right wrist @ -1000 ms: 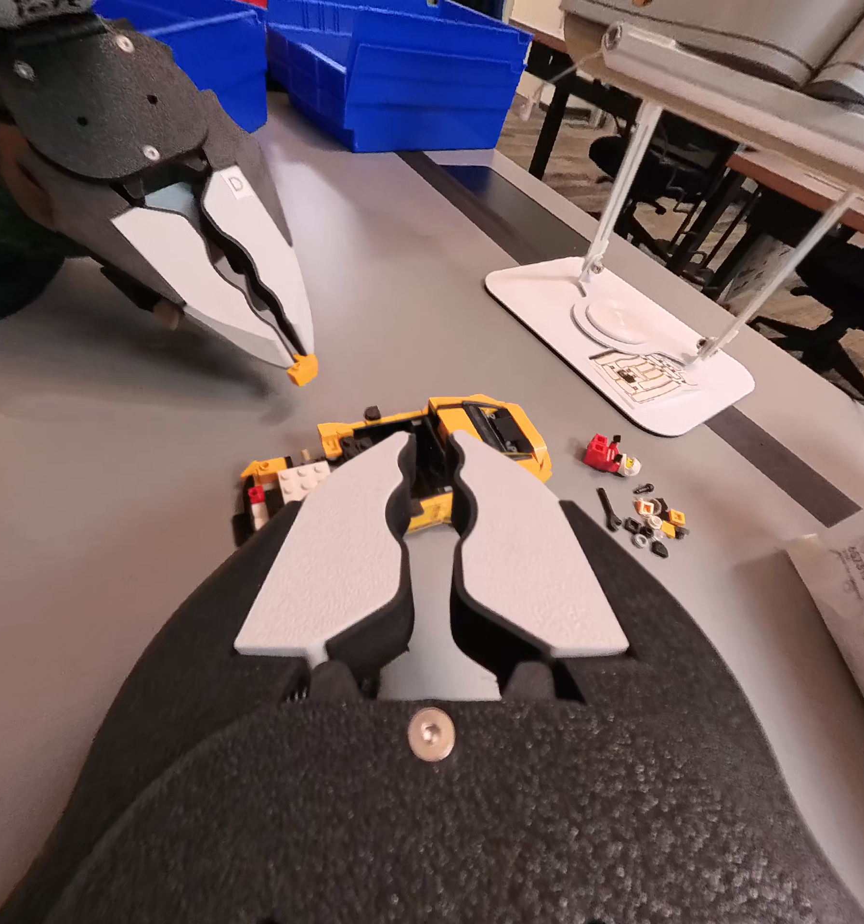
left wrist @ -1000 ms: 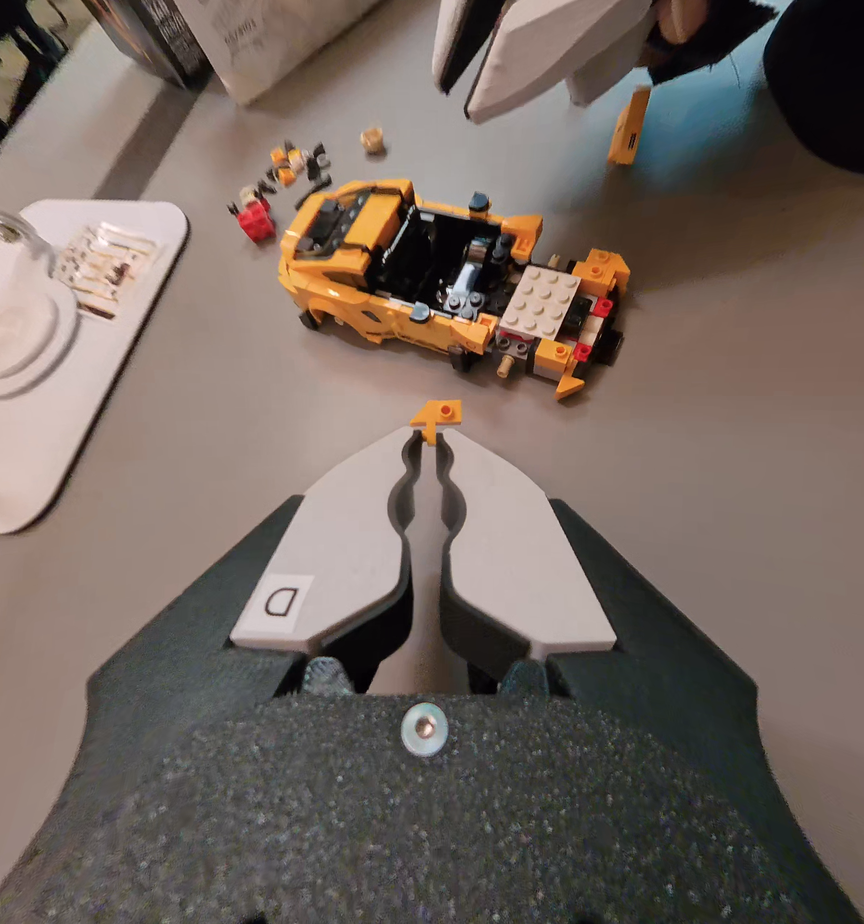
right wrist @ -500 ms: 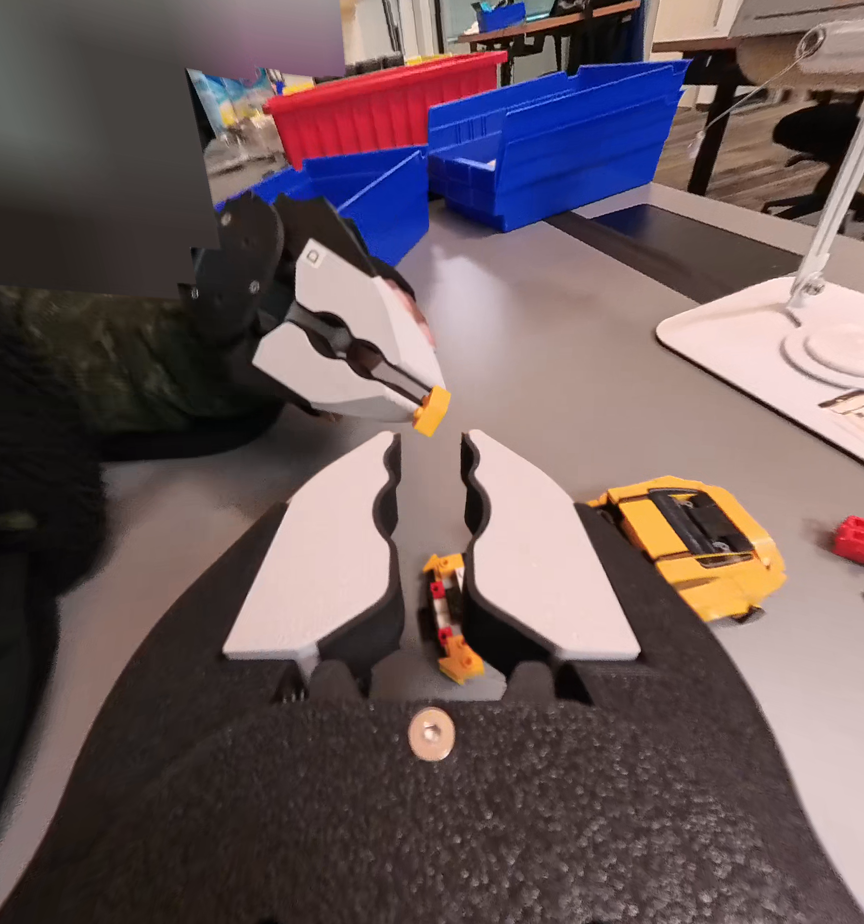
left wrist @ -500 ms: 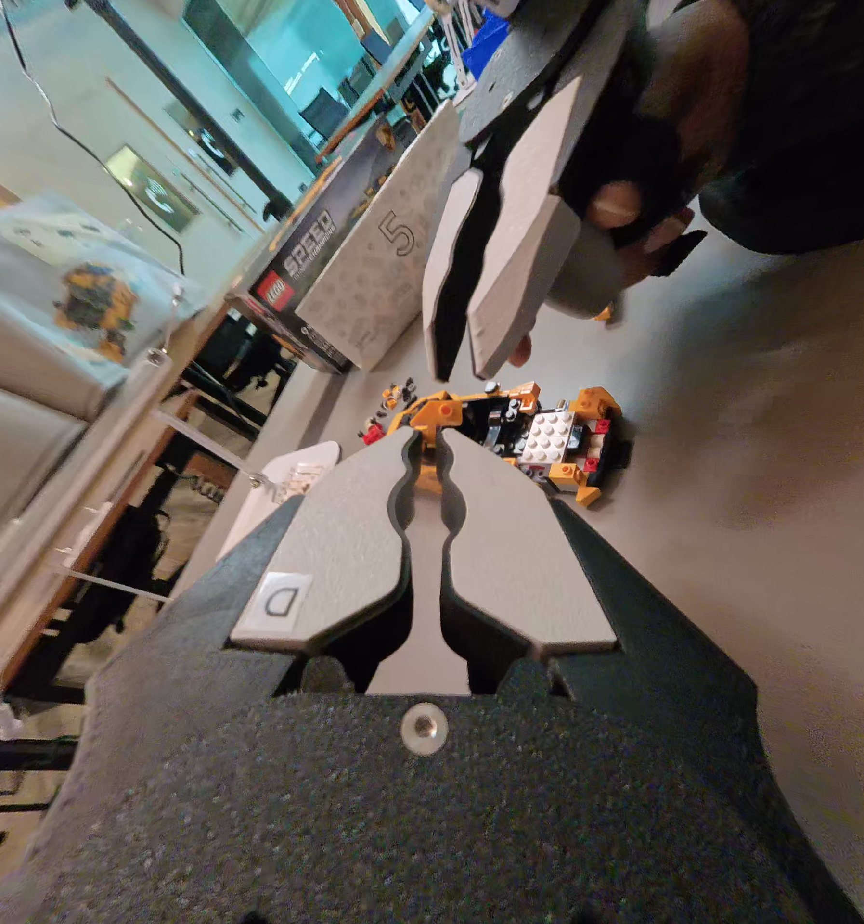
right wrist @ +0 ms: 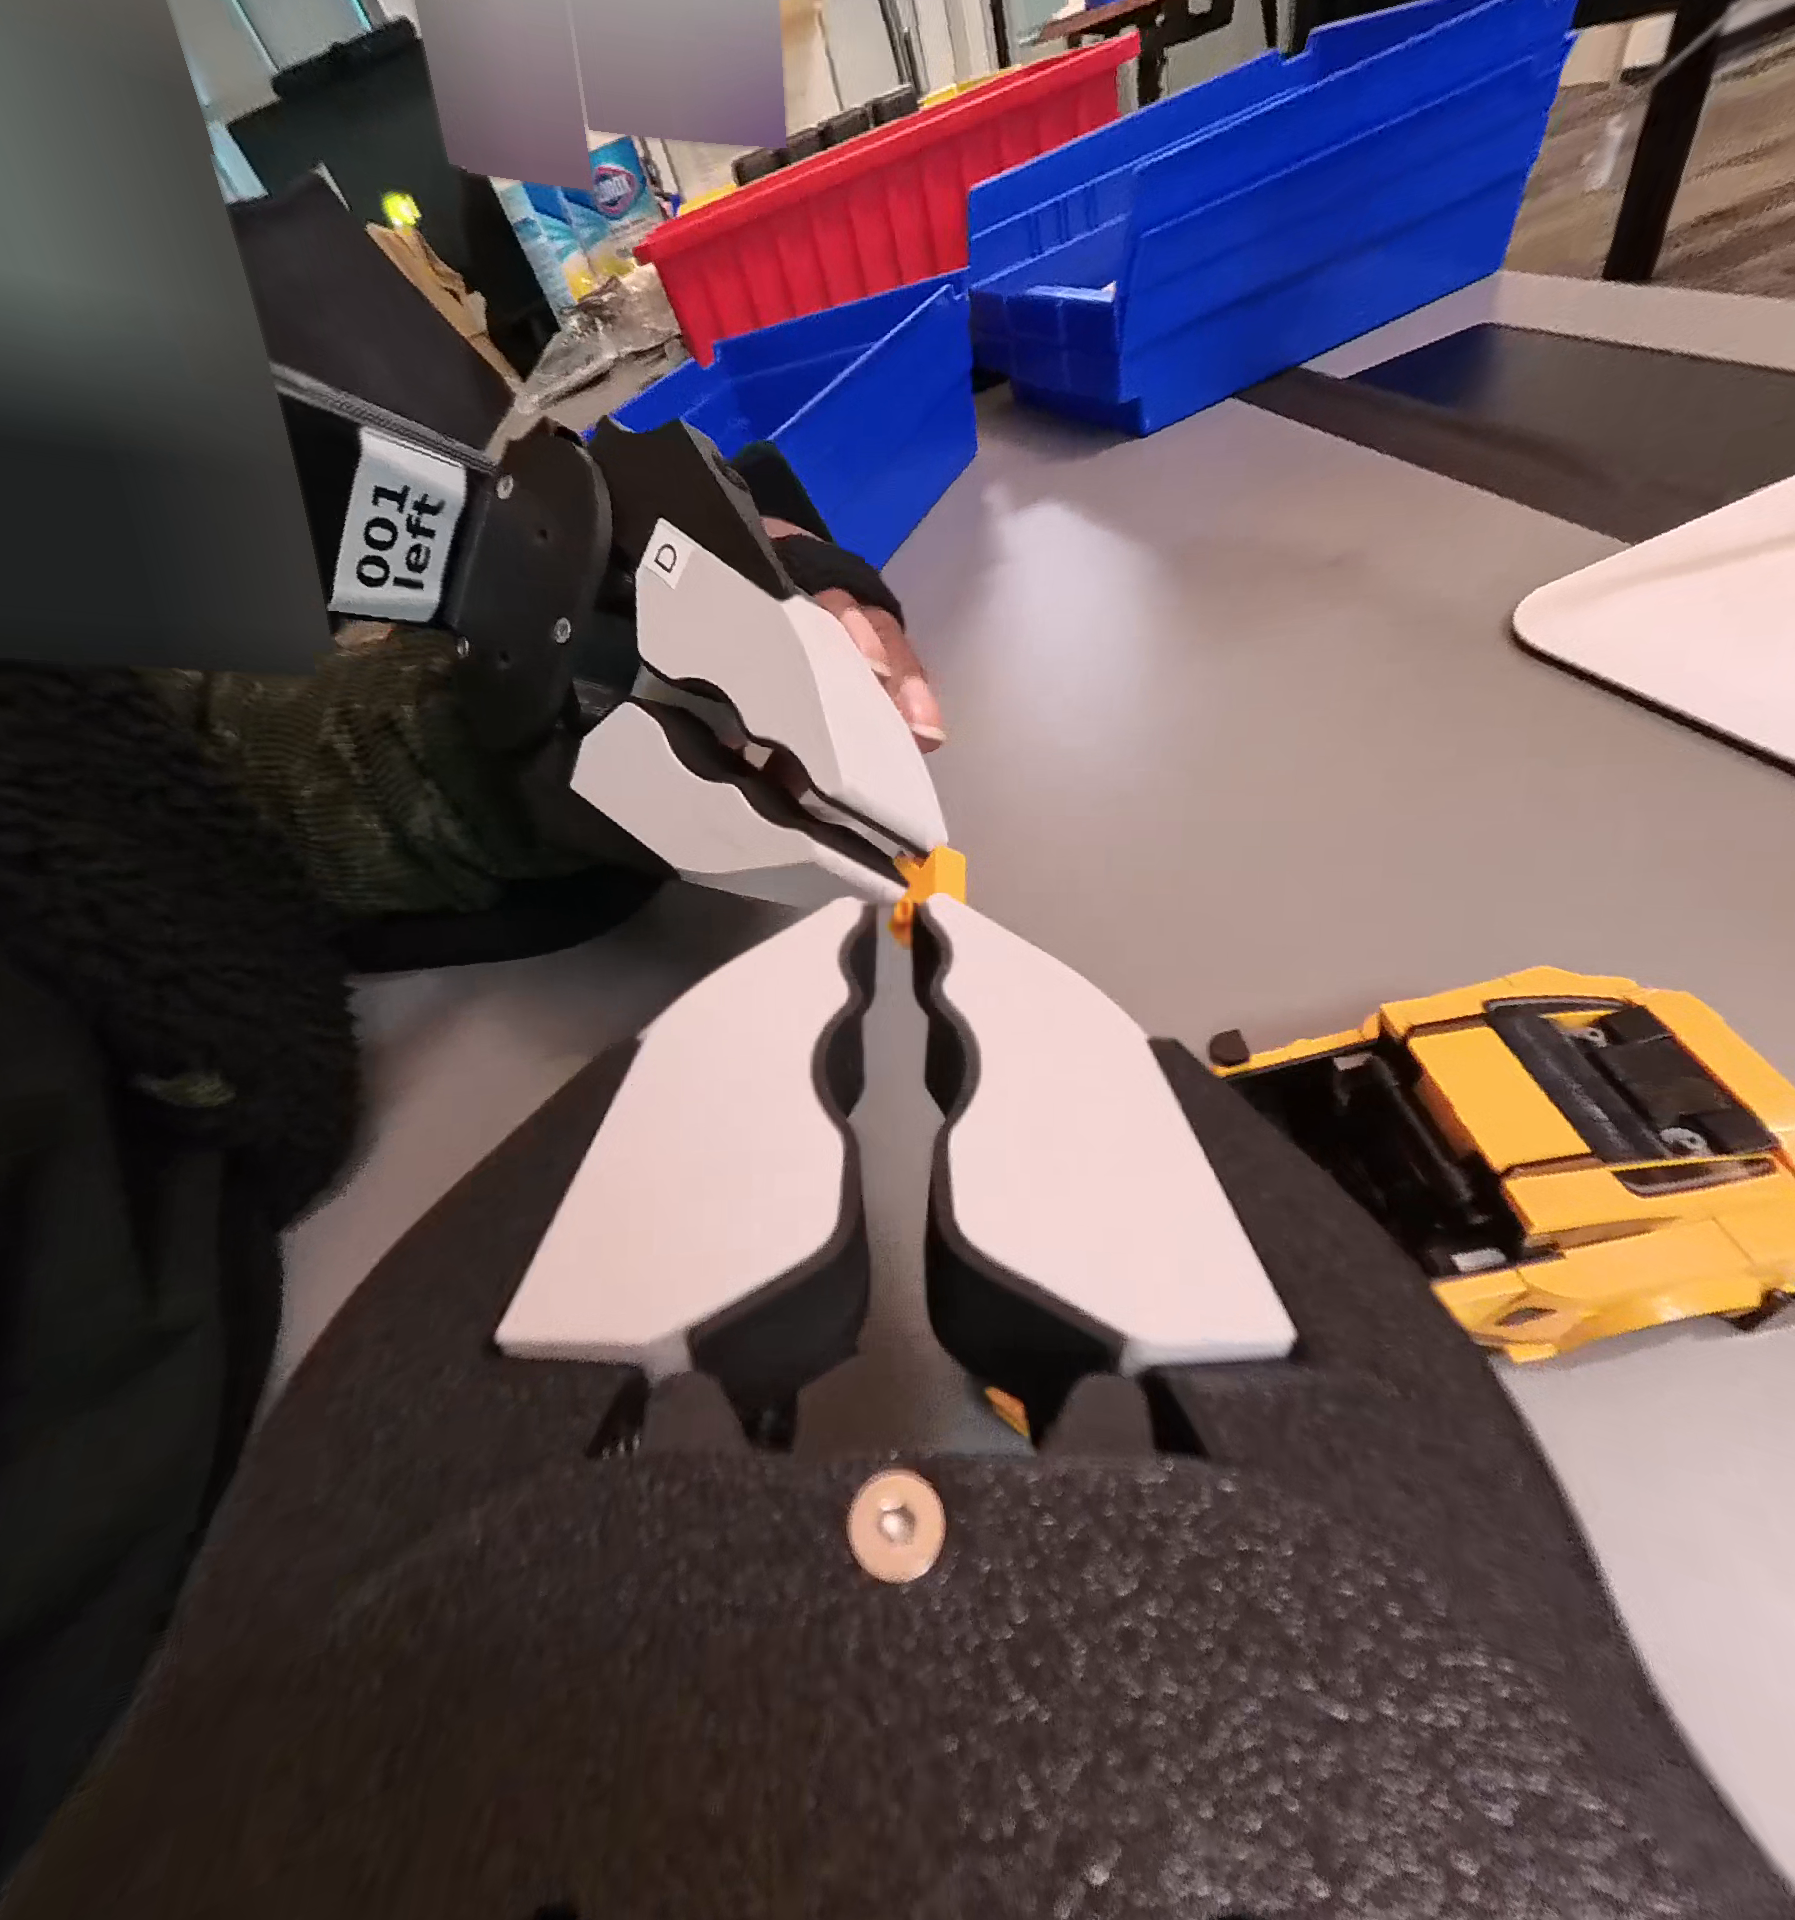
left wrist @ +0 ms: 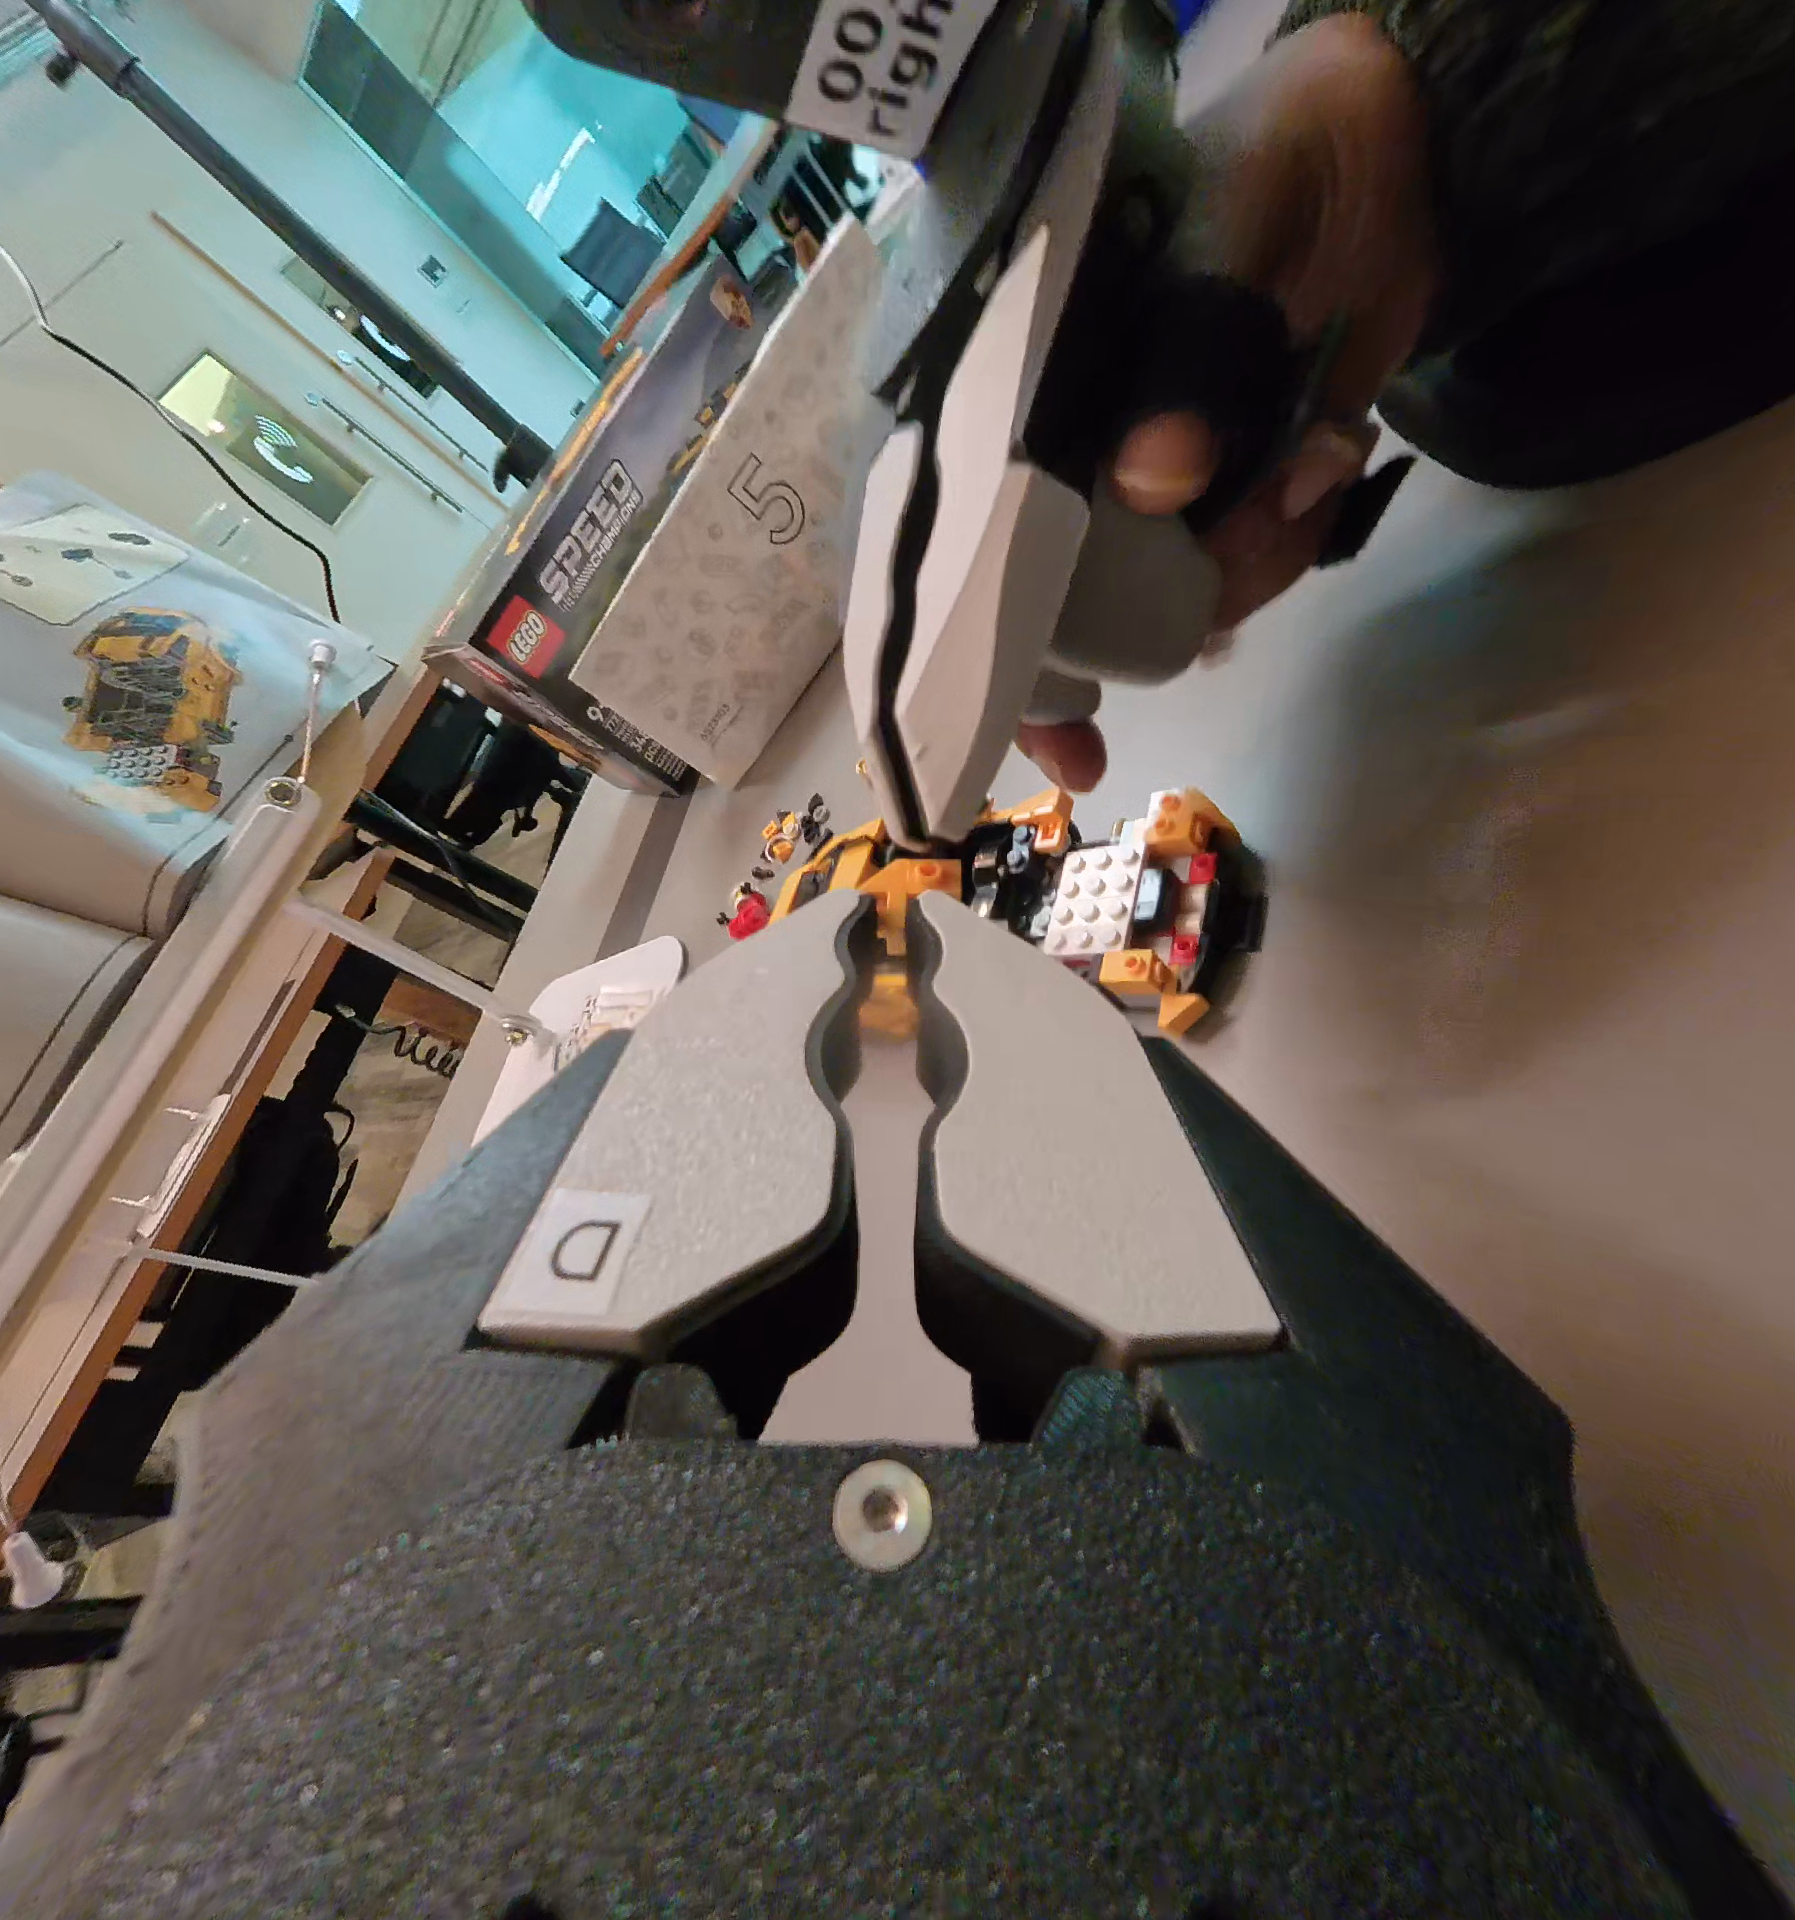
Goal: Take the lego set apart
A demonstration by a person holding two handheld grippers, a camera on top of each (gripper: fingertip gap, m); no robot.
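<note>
My left gripper [left wrist: 888, 912] is shut on a small orange lego piece [left wrist: 914, 878] at its tips and holds it above the grey table [left wrist: 1495, 935]. My right gripper [right wrist: 898, 916] meets it tip to tip and is shut on the same orange piece [right wrist: 943, 878]. The right gripper also shows in the left wrist view [left wrist: 919, 826], coming down from above. The left gripper also shows in the right wrist view [right wrist: 914, 857], coming from the left. The partly stripped yellow lego car [left wrist: 1101, 894] lies on the table beyond the tips. In the right wrist view the car [right wrist: 1558, 1132] lies at the right.
Loose small parts [left wrist: 794, 831] and a red piece [left wrist: 747, 920] lie left of the car. A lego box [left wrist: 602, 582] and a white paper bag [left wrist: 758, 582] stand behind. A white lamp base [right wrist: 1724, 644] is at the right. Blue bins [right wrist: 1236, 260] and a red bin [right wrist: 872, 229] stand at the table's far side.
Both grippers rose from the table and came together. The right jaws opened wide, then closed on the orange piece that the left gripper kept holding.
</note>
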